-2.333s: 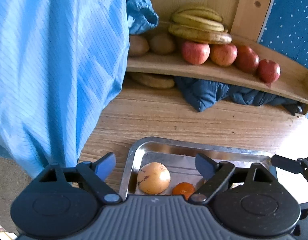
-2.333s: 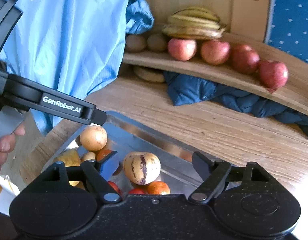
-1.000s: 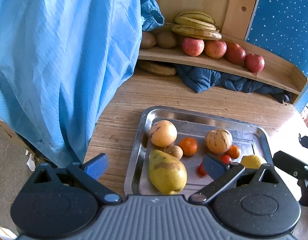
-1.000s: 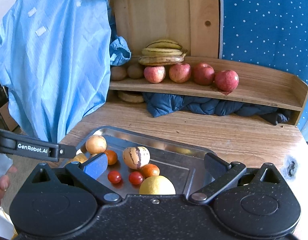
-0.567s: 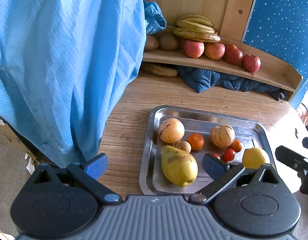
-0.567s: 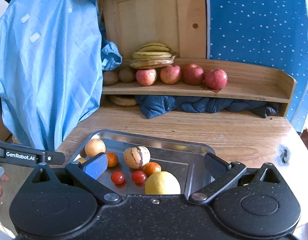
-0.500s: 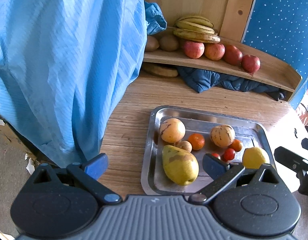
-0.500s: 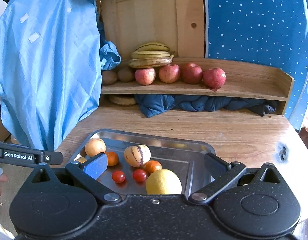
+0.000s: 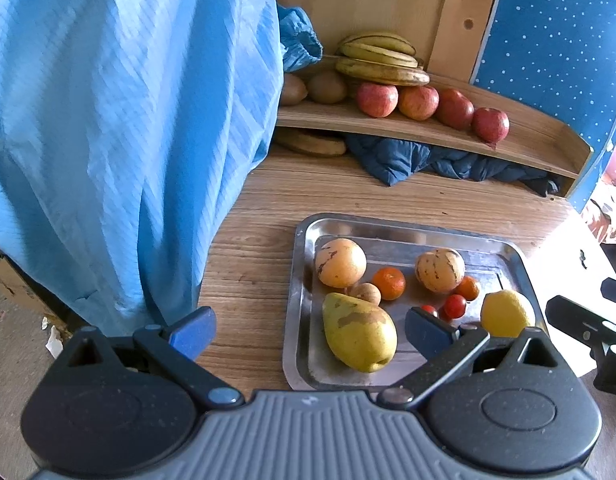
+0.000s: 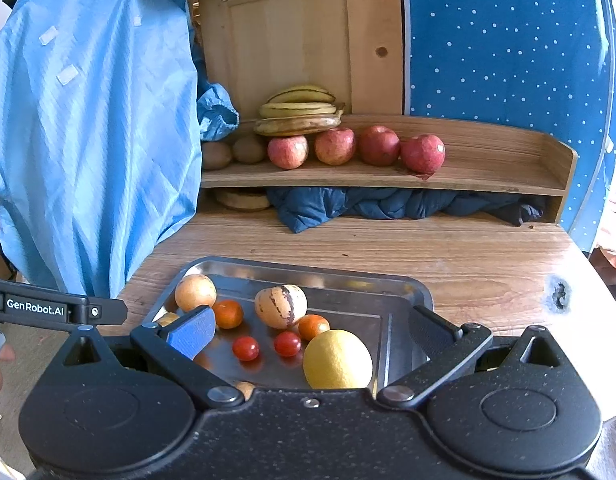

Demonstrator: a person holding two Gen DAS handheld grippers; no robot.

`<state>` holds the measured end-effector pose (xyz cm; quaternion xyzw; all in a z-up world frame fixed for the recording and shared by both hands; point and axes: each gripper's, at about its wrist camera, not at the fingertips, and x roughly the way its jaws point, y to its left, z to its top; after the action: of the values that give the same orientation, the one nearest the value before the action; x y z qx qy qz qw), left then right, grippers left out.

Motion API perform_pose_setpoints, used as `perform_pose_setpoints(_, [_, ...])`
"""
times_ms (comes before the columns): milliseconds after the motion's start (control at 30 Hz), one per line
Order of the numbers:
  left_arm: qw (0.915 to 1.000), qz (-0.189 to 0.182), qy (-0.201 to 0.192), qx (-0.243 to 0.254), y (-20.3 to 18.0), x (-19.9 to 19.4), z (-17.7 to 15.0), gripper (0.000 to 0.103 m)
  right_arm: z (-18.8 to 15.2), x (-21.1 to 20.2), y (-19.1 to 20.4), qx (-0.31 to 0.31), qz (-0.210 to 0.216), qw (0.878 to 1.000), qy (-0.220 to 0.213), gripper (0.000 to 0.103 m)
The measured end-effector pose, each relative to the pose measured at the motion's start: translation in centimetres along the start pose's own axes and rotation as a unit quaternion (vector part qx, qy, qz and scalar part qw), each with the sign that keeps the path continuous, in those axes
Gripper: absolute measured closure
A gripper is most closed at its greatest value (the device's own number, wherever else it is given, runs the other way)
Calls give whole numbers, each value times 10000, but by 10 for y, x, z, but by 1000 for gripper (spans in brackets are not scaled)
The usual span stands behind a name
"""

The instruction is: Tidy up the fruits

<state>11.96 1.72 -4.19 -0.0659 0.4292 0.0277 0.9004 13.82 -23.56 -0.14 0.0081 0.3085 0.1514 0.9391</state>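
Observation:
A steel tray (image 9: 304, 240) (image 10: 387, 280) on the wooden table holds a pear (image 9: 357, 332), a lemon (image 9: 507, 313) (image 10: 337, 359), two striped melons (image 9: 340, 263) (image 10: 280, 306), small oranges (image 9: 389, 283) (image 10: 228, 313) and cherry tomatoes (image 9: 455, 305) (image 10: 246, 347). My left gripper (image 9: 309, 330) is open and empty, above the tray's near left edge. My right gripper (image 10: 311, 332) is open and empty, above the tray's near side over the lemon. The wooden shelf (image 10: 487, 176) behind carries bananas (image 10: 300, 114), several apples (image 10: 335, 146) and kiwis (image 10: 250, 149).
A light blue garment (image 9: 120, 132) (image 10: 92, 140) hangs at the left. Dark blue cloth (image 10: 387, 202) is stuffed under the shelf. A blue dotted panel (image 10: 503, 40) stands at the right. The table's right edge (image 10: 599, 280) is close to the tray.
Both grippers have pulled back and up from the tray, so the whole tray and shelf show. Both stay open and empty. The fruit has not moved.

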Motion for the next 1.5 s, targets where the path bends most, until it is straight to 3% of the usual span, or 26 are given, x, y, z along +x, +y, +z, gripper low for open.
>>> perform_pose_setpoints(1100, [9985, -398, -200, 327, 36, -28, -14, 1, -16, -32, 47, 209, -366, 9990, -163, 1])
perform_pose_setpoints(1500, [9977, -484, -131, 460, 18, -22, -14, 1, -20, -46, 46, 234, -580, 9977, -252, 1])
